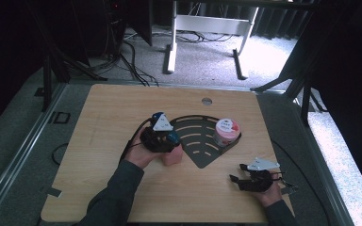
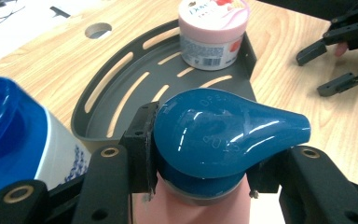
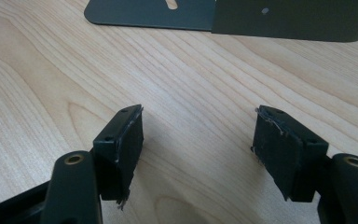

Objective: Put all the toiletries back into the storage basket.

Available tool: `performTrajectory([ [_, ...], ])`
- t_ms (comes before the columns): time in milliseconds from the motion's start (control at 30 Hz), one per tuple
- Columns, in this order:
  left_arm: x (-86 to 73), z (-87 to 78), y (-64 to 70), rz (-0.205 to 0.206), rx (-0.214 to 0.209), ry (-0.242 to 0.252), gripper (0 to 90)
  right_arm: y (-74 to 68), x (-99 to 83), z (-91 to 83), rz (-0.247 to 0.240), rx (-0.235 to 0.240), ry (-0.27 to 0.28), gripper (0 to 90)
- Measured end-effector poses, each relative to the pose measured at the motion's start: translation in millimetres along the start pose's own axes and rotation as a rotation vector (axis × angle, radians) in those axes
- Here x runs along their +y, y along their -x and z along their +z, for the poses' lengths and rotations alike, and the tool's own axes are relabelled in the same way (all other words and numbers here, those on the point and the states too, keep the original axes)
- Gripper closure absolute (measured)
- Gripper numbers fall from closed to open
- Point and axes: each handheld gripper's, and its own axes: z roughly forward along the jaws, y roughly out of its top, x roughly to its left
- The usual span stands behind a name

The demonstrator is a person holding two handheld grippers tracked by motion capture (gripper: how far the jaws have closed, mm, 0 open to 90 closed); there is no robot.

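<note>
My left gripper [image 2: 205,186] clamps the pink bottle [image 2: 200,205] under its blue cap [image 2: 223,135], beside the rack [image 2: 121,93]. My right gripper [image 3: 198,149] hangs wide over the desk [image 3: 51,70].

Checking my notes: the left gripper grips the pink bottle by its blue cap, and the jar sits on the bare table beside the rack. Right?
Not quite. The jar sits inside the rack, at its corner, as the left gripper view shows. The left gripper does grip the pink bottle by its blue cap.
</note>
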Motion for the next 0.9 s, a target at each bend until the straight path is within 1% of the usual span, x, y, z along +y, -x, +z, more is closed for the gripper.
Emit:
performTrajectory([
  [267, 5.2, -1.1, 2.5, 0.007, -0.005, -0.003, 52.8, 0.0, 0.0, 0.0, 0.001, 0.001, 0.0, 32.9],
  [467, 7.2, -1.8, 3.8, 0.004, -0.017, 0.006, 52.8, -0.1, 0.0, 0.0, 0.001, 0.001, 0.0, 32.9],
  [900, 16.4, -0.5, 7.4, 0.015, -0.029, 0.017, 52.8, 0.0, 0.0, 0.0, 0.0, 0.001, 0.0, 33.0],
])
